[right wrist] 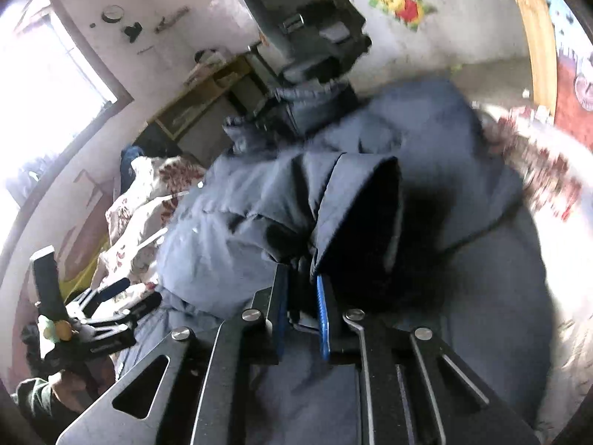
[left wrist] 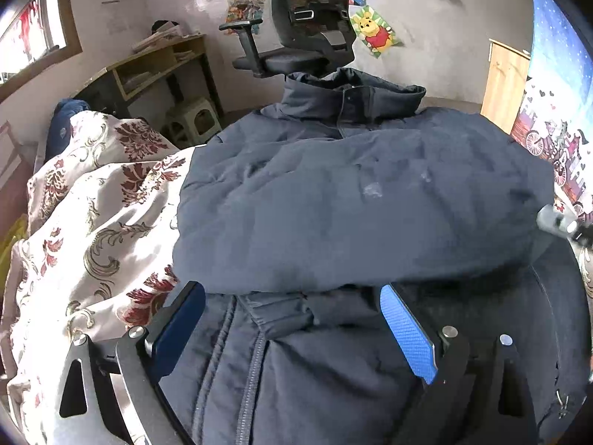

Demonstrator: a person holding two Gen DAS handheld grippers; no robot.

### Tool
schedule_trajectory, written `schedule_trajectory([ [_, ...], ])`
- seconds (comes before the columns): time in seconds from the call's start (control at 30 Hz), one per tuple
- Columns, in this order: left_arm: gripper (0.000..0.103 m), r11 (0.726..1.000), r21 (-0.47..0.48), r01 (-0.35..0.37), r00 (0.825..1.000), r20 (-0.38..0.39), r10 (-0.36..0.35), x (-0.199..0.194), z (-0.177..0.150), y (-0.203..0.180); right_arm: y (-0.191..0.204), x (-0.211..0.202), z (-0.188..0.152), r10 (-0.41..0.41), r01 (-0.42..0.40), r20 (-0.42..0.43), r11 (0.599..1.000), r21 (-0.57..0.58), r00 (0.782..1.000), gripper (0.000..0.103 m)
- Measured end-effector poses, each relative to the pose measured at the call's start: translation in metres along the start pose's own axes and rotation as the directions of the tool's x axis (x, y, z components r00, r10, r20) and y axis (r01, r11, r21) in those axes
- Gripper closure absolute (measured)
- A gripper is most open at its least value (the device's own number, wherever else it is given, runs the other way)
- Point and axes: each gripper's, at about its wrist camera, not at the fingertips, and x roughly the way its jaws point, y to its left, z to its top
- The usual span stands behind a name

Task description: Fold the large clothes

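Jacket [left wrist: 363, 200] on floral bedspread [left wrist: 96, 230]; our right gripper [right wrist: 302, 289] pinches its cuff, left gripper [left wrist: 292, 319] fingers spread above it.

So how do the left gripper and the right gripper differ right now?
The left gripper stands wide open, its fingers apart over the dark jacket with nothing pinched; the right gripper is shut on a fold of the jacket, its fingers close together. The left gripper's view is sharp; the right gripper's view is blurred. Both point down at the same jacket on the floral bedspread.
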Motion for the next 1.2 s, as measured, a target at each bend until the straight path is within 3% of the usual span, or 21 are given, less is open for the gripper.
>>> schedule_trajectory([
  [0.17, 0.007, 1.0, -0.015, -0.022, 1.0, 0.016, 0.022, -0.001, 0.003, 0.013, 0.011, -0.021, 0.018, -0.018, 0.019, 0.017, 0.999, -0.045, 1.0, 0.093],
  [0.2, 0.007, 0.999, -0.027, -0.025, 1.0, 0.018, 0.025, -0.001, 0.003, 0.016, 0.013, -0.027, 0.02, -0.039, 0.042, 0.039, 0.997, -0.064, 0.998, 0.1],
  [0.3, 0.007, 0.996, -0.084, -0.033, 0.999, 0.024, 0.035, 0.002, 0.006, 0.032, 0.01, -0.035, 0.035, -0.074, 0.082, 0.101, 0.993, -0.084, 0.992, 0.1],
  [0.53, 0.007, 0.977, -0.215, -0.013, 1.0, -0.027, 0.007, 0.026, 0.013, 0.062, -0.019, -0.014, 0.036, -0.156, 0.16, 0.07, 0.986, -0.052, 0.985, 0.1],
  [0.7, 0.007, 0.98, -0.196, -0.035, 0.995, -0.099, 0.016, 0.057, 0.013, 0.062, -0.032, 0.005, 0.018, -0.197, 0.197, 0.006, 0.979, -0.059, 0.98, 0.1],
  [0.77, 0.007, 0.98, -0.193, -0.044, 0.992, -0.127, 0.02, 0.068, 0.01, 0.06, -0.028, 0.002, 0.017, -0.215, 0.216, 0.021, 0.974, -0.069, 0.976, 0.096],
  [0.87, 0.007, 0.973, -0.228, -0.04, 0.994, -0.105, 0.016, 0.066, 0.01, 0.06, -0.017, -0.01, 0.022, -0.276, 0.284, 0.075, 0.949, -0.137, 0.958, 0.095],
  [0.93, 0.007, 0.97, -0.241, -0.036, 0.996, -0.093, 0.014, 0.066, 0.011, 0.06, -0.008, -0.015, 0.028, -0.289, 0.305, 0.11, 0.935, -0.181, 0.951, 0.086],
  [1.0, 0.007, 0.97, -0.237, -0.045, 0.995, -0.101, 0.021, 0.07, 0.013, 0.057, 0.001, -0.014, 0.033, -0.271, 0.292, 0.123, 0.933, -0.209, 0.955, 0.066],
  [1.2, 0.007, 0.982, -0.149, -0.114, 0.989, -0.109, 0.099, 0.076, 0.015, 0.041, 0.025, 0.017, 0.037, -0.228, 0.238, 0.068, 0.924, -0.301, 0.971, 0.065],
])
